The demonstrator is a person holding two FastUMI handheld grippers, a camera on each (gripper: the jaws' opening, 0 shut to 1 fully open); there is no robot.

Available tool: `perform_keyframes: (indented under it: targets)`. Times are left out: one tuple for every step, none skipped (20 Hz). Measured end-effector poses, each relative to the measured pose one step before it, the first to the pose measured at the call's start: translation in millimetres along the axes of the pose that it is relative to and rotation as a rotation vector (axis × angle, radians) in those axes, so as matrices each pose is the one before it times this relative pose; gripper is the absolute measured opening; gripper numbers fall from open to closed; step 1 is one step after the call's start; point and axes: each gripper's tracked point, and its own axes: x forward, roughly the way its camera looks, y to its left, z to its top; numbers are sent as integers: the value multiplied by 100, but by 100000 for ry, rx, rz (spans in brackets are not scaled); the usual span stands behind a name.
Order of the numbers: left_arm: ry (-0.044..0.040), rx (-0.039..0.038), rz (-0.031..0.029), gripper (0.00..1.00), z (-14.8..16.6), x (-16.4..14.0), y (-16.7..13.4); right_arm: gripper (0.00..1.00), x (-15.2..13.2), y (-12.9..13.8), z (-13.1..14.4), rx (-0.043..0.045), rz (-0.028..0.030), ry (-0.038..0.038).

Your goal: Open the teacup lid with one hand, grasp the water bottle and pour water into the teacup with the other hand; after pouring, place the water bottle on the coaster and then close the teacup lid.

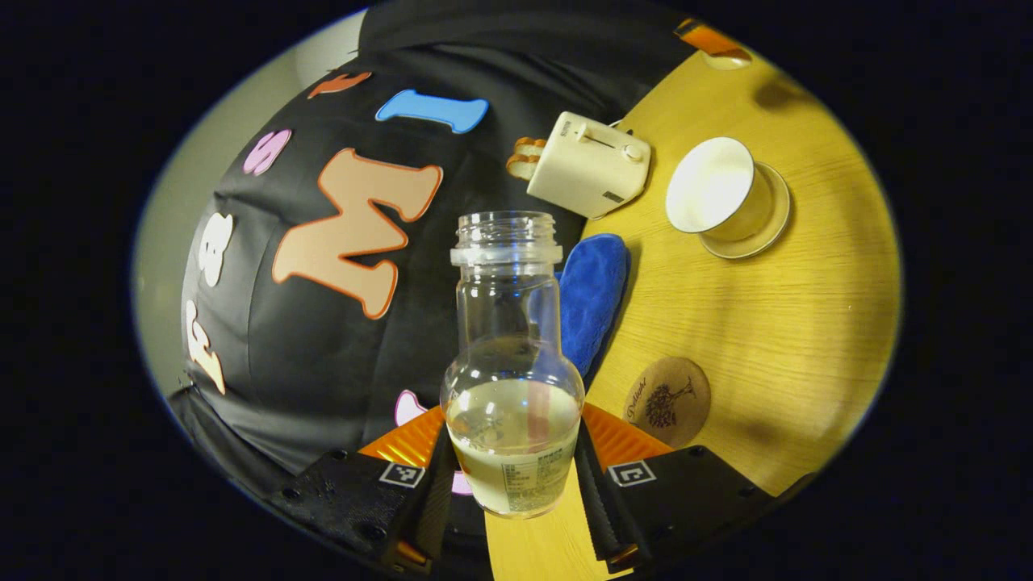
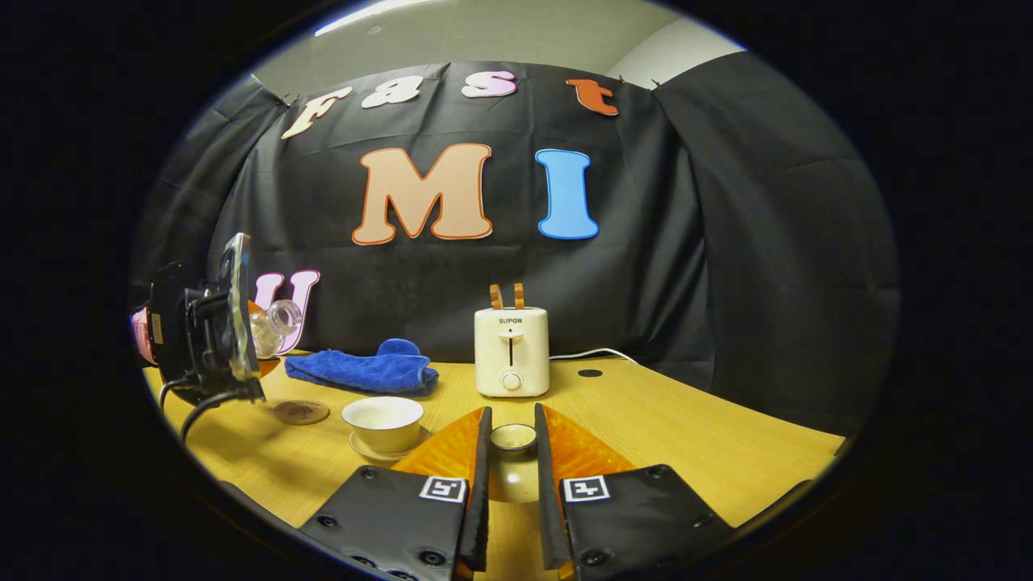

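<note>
Glass water bottle [image 1: 513, 379] clamped in left gripper [image 1: 513, 476], lid [image 2: 513, 437] pinched by right gripper [image 2: 512, 476]; tilted off teacup [image 1: 714, 198], risks spilling onto table [image 1: 775, 339].

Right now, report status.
Left gripper shut on water bottle, held off the table. Right gripper shut on teacup lid. Teacup open, path clear.

Water bottle [image 2: 270, 323] half behind left claw [image 2: 206, 323]

Overhead light falls warm and bright on the wooden table [image 1: 767, 323], throwing soft shadows beside the teacup [image 1: 722, 196], while fisheye distortion bends the edges and the water bottle [image 1: 512, 379] glints sharply.
</note>
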Motion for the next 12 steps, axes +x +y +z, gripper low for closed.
perform_keyframes:
  targets:
    - [-390, 3115, -599, 67, 544, 385, -363, 29, -71, -33, 37, -76, -50, -5]
    - [-707, 3340, -364, 67, 379, 272, -51, 29, 6, 40, 54, 34, 71, 5]
    - [-614, 3632, 47, 67, 482, 246, -80, 29, 32, -2, -78, -14, 12, 19]
    - [-585, 3674, 34, 67, 390, 25, -8, 29, -10, -19, 18, -7, 16, 6]
    - [-550, 2628, 398, 67, 500, 118, 1, 31, 4, -27, -5, 24, -9, 61]
    - [-377, 1888, -199, 67, 312, -59, -95, 29, -64, 48, -7, -9, -3, 75]
    - [-744, 1869, -20, 67, 452, 119, -229, 29, 50, -5, -33, 18, -2, 17]
    - [-483, 2851, 309, 67, 341, 312, -102, 29, -41, -8, 33, -25, 13, -72]
    - [-443, 3419, 449, 67, 314, 148, -226, 29, -57, -24, -4, -50, 35, -82]
    - [-454, 3513, 239, 67, 114, -196, -155, 29, 14, 3, 63, 9, 46, 85]
    - [-529, 2874, 142, 67, 242, -85, -75, 31, -27, 4, -50, -8, 10, -14]
    - [-292, 2182, -266, 67, 141, -20, -132, 29, 8, -44, 30, -24, -101, 35]
